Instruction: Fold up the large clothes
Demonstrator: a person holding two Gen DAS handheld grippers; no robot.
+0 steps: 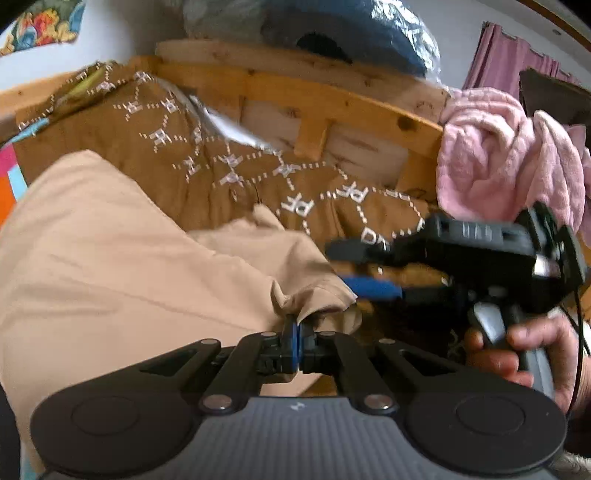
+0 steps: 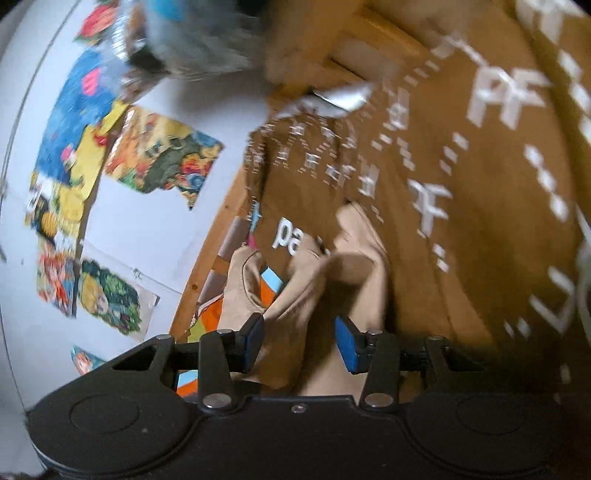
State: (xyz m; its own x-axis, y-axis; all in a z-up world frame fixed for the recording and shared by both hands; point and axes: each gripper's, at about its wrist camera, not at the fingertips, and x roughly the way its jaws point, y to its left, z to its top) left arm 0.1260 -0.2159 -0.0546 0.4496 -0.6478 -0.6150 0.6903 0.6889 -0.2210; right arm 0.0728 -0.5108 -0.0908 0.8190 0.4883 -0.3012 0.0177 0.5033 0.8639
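Note:
A large beige garment [image 1: 110, 266] lies over a brown blanket with white "PF" letters [image 1: 229, 162]. My left gripper [image 1: 295, 332] is shut on a bunched edge of the beige garment. My right gripper [image 1: 354, 266] shows in the left wrist view at the right, jaws apart, held by a hand [image 1: 524, 350]. In the right wrist view my right gripper [image 2: 299, 339] is open, with beige garment [image 2: 332, 280] folds between and beyond its blue pads [image 2: 345, 347], not pinched. The brown blanket [image 2: 461, 221] fills the right side there.
A wooden bed frame [image 1: 332, 96] stands behind the blanket. A pink towel [image 1: 498, 155] hangs on it at the right. A plastic-wrapped blue bundle [image 1: 351, 33] sits on top. Colourful posters [image 2: 74, 147] cover the white wall. A patterned colourful sheet [image 2: 269, 288] shows under the garment.

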